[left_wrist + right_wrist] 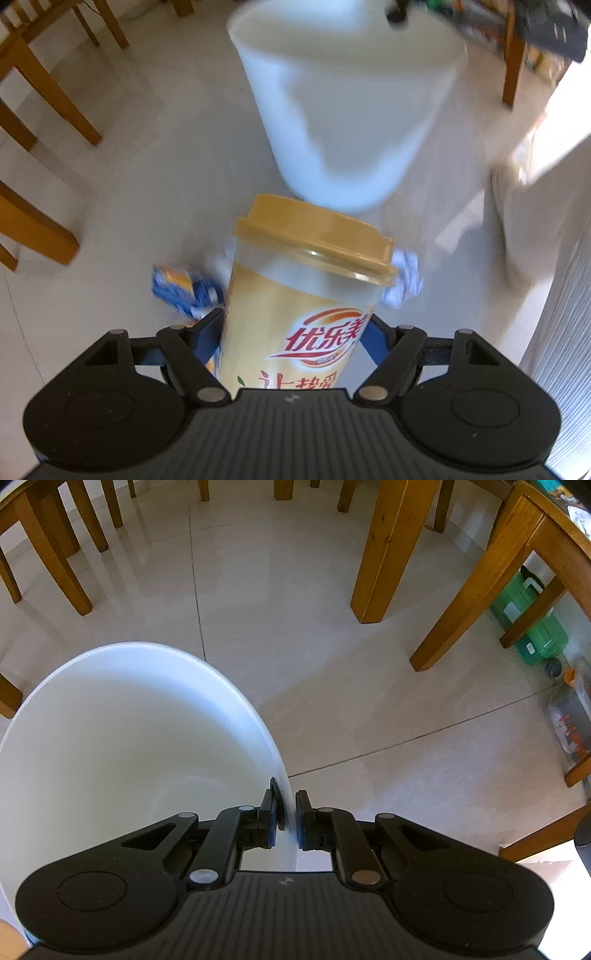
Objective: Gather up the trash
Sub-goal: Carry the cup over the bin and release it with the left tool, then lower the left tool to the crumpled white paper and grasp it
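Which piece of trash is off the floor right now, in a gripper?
The yellow-lidded milk tea cup, clamped in the left gripper. The blue carton and crumpled white paper lie on the floor below.

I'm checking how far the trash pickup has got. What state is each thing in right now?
Milk tea cup: lid on, held off the floor.
Left gripper: shut on the cup.
White bin: upright, looks empty.
Right gripper: shut on the bin's rim.
Blue carton: lying on the floor.
Crumpled paper: on the floor behind the cup.
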### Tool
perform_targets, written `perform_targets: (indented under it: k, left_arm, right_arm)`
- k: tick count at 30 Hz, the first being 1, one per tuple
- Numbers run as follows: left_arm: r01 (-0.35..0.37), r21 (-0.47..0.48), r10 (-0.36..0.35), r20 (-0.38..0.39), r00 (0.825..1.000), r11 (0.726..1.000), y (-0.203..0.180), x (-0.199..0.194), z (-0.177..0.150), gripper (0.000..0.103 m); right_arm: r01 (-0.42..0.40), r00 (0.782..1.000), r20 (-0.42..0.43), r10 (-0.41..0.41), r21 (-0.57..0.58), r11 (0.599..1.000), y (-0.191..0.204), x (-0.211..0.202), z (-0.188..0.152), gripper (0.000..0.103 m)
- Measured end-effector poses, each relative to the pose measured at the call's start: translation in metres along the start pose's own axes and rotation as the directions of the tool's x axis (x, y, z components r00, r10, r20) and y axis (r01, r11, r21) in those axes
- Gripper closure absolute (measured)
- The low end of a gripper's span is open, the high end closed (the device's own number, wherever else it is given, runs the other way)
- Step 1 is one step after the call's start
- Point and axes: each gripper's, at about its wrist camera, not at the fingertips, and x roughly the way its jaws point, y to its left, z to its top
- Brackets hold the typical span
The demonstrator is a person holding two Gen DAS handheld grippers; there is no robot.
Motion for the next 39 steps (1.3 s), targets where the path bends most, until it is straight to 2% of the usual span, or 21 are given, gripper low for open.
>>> perform_targets:
  k: [8,16,21,24,28,29,30,31,32,39]
  left_arm:
    - [0.041,-0.021,-0.038,0.115,0.993,0.999,0.009,-0.046,0.088,0.027]
    - [0.064,-0.010,-0.061,0.170,0.984,0.998,-0.003,-0.037,0.180,0.027]
    - [0.158,-0.120,-0.137,0.169,0.976,0.980,-0.013,-0.012,0.220,0.027]
    - [0.196,-0.162,-0.168,0.173,0.970,0.967,-0.015,0.005,0.228,0.027]
    - [0.188,-0.171,-0.170,0.117,0.979,0.967,-0.021,0.027,0.225,0.026]
    - [0.176,-0.172,-0.160,0.103,0.982,0.969,-0.022,0.030,0.224,0.024]
    - [0.164,-0.177,-0.148,0.098,0.984,0.970,-0.022,0.031,0.222,0.018]
    - [0.156,-0.183,-0.138,0.105,0.985,0.971,-0.020,0.029,0.223,0.011]
    - [0.145,-0.190,-0.123,0.124,0.985,0.971,-0.019,0.027,0.221,0.010]
    - [0.120,-0.178,-0.076,0.237,0.969,0.977,-0.002,-0.005,0.205,0.006]
  right_arm:
    - [-0.011,1.000,0.000,0.011,-0.024,1.000,0.000,-0.001,-0.002,0.092]
    - [-0.014,1.000,-0.002,0.014,-0.008,1.000,0.001,-0.001,-0.002,0.092]
    - [-0.021,1.000,-0.003,0.021,-0.001,1.000,0.000,-0.002,-0.001,0.092]
    - [-0.023,1.000,-0.003,0.023,-0.001,1.000,0.000,-0.002,-0.001,0.092]
    - [-0.032,0.999,-0.011,0.033,0.005,0.999,-0.003,0.000,-0.001,0.092]
    - [-0.033,0.999,-0.010,0.033,0.006,0.999,-0.003,0.001,-0.001,0.092]
    - [-0.034,0.999,-0.011,0.034,0.004,0.999,-0.003,0.000,0.000,0.092]
    - [-0.035,0.999,-0.010,0.035,0.004,0.999,-0.002,0.000,0.000,0.092]
    - [-0.034,0.999,-0.009,0.034,0.005,0.999,-0.002,0.000,0.000,0.092]
    - [-0.029,1.000,-0.006,0.029,-0.002,1.000,-0.004,0.001,0.001,0.091]
